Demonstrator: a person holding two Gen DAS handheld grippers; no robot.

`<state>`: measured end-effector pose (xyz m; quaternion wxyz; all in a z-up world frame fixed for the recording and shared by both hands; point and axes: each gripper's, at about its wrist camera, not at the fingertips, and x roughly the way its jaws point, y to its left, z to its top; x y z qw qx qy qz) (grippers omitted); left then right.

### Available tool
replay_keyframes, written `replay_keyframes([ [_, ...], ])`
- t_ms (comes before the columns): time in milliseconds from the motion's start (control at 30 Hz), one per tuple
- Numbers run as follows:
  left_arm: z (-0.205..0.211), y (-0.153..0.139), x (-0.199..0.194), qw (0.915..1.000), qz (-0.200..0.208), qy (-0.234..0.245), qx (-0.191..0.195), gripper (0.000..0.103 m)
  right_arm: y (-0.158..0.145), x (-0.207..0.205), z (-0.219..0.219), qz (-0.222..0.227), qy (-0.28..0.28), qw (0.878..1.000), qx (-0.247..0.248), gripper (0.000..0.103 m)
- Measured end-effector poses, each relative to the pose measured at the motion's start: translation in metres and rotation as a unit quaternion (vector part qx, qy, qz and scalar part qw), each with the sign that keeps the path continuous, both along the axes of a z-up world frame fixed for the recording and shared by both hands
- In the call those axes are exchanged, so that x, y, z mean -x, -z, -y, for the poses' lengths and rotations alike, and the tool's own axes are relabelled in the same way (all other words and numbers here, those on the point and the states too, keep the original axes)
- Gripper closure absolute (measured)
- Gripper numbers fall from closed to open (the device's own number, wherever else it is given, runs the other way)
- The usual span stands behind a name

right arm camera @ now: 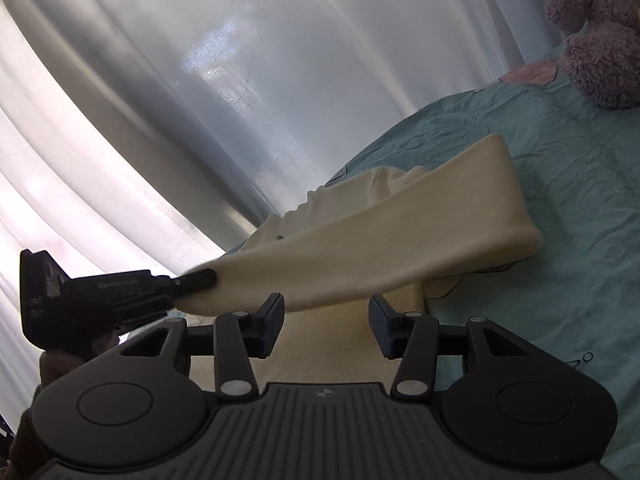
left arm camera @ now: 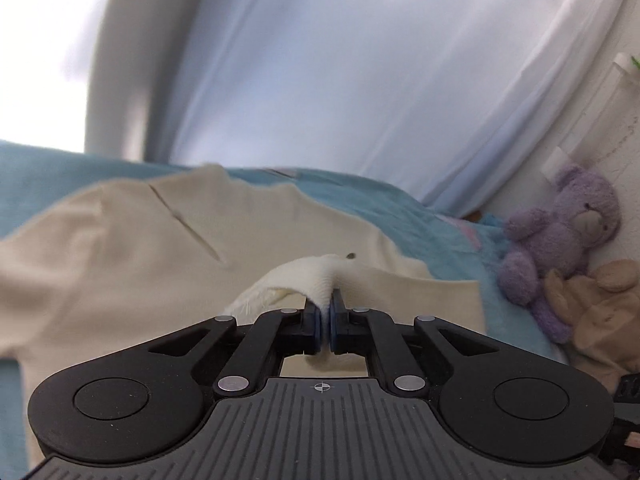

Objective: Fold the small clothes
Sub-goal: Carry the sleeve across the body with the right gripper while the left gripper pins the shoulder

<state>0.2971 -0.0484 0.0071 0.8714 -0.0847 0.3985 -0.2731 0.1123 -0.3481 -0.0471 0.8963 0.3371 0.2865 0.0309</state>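
A cream small garment [left arm camera: 132, 264] lies spread on a light blue bedsheet [left arm camera: 460, 256]. My left gripper [left arm camera: 326, 312] is shut on a bunched edge of the garment and lifts it. In the right wrist view that lifted part [right arm camera: 380, 240] hangs as a folded band above the rest of the garment [right arm camera: 320, 344], pulled to the left by my left gripper [right arm camera: 196, 280]. My right gripper [right arm camera: 326, 328] is open and empty, just above the garment and under the lifted band.
A purple teddy bear [left arm camera: 560, 240] and a beige soft toy [left arm camera: 600, 312] sit at the right edge of the bed. White curtains [left arm camera: 340, 80] hang behind the bed. The bear also shows in the right wrist view [right arm camera: 596, 32], top right.
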Motion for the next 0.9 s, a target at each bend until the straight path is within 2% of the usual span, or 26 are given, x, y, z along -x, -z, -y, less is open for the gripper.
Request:
replay_keyframes([
  [100,-0.017,0.011,-0.013,0.9945,0.02,-0.048,-0.091,0.097,0.01,-0.016,-0.002,-0.016,-0.001,1.0,0.003,0.056],
  [133,-0.023,0.019,-0.018,0.9926,0.019,-0.061,-0.104,0.097,0.014,-0.02,-0.002,-0.021,0.001,1.0,0.003,0.056],
  [167,-0.029,0.027,-0.023,0.9922,0.009,-0.068,-0.104,0.097,0.019,-0.025,-0.001,-0.028,0.004,1.0,0.004,0.056],
  [267,-0.052,0.056,-0.039,0.9936,-0.052,-0.082,-0.058,0.093,0.031,-0.038,0.002,-0.045,0.022,0.999,0.005,0.056],
  [333,-0.056,0.067,-0.042,0.9937,-0.057,-0.088,-0.039,0.08,0.037,-0.044,0.004,-0.054,0.031,0.998,-0.001,0.056],
  [367,-0.056,0.07,-0.043,0.994,-0.057,-0.089,-0.029,0.08,0.04,-0.046,0.005,-0.057,0.034,0.998,-0.004,0.056],
  [400,-0.056,0.073,-0.045,0.9939,-0.059,-0.091,-0.021,0.081,0.042,-0.05,0.006,-0.058,0.036,0.998,-0.01,0.056],
  [433,-0.055,0.073,-0.046,0.994,-0.059,-0.091,-0.018,0.097,0.044,-0.052,0.006,-0.059,0.038,0.997,-0.016,0.056],
  [467,-0.055,0.069,-0.046,0.9945,-0.051,-0.089,-0.018,0.097,0.044,-0.054,0.006,-0.06,0.039,0.997,-0.019,0.056],
  [633,-0.057,0.031,-0.039,0.9946,0.037,-0.093,-0.027,0.097,0.04,-0.06,0.009,-0.047,0.058,0.997,-0.026,0.056],
  [733,-0.059,0.024,-0.043,0.9914,0.062,-0.099,-0.058,0.097,0.04,-0.063,0.015,-0.044,0.073,0.996,-0.035,0.057],
  [767,-0.059,0.026,-0.045,0.9906,0.062,-0.099,-0.072,0.097,0.041,-0.064,0.016,-0.046,0.076,0.995,-0.038,0.06],
  [900,-0.062,0.043,-0.048,0.9897,0.043,-0.099,-0.093,0.097,0.045,-0.068,0.015,-0.059,0.095,0.993,-0.025,0.083],
])
